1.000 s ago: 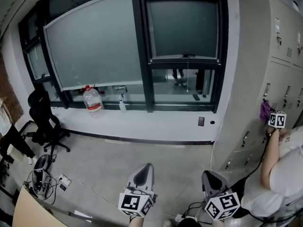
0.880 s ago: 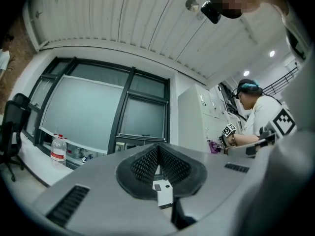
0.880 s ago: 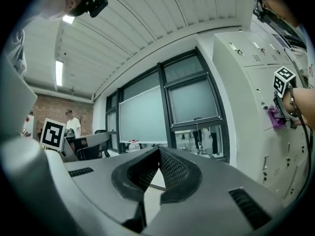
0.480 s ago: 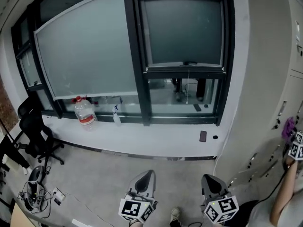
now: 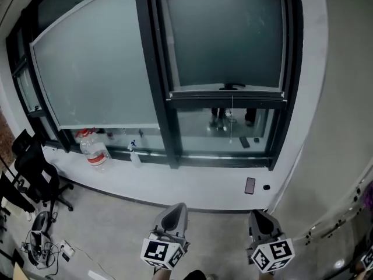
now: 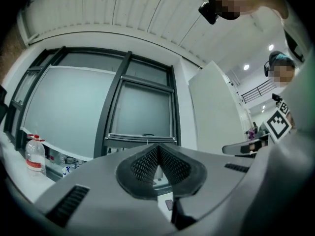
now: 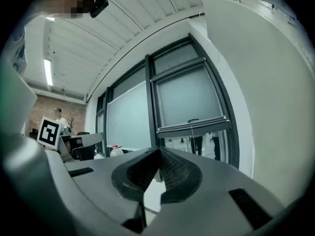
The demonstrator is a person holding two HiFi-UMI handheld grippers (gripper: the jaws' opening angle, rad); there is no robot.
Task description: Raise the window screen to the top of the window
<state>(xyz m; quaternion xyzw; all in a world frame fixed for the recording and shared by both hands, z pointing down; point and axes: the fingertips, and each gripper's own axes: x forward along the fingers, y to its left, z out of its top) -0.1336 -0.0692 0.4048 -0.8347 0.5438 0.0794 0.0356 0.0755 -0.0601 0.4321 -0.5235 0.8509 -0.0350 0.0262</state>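
Observation:
The window's right-hand pane has a grey screen pulled partway down. Its bottom bar carries a small dark handle and a thin cord that hangs over the clear glass below. Both grippers are low in the head view, well short of the window and pointing at it. My left gripper is shut and empty; my right gripper is shut and empty too. The left gripper view shows the screen above the shut jaw tips. In the right gripper view the bottom bar lies beyond the shut tips.
A white sill runs under the window with a water bottle, a spray bottle and a small dark device on it. An office chair and floor cables are at left. A white cabinet side stands at right.
Both grippers and the head view have come closer to the window, which now looks larger. The lockers and the person at the right have slid out of the head view.

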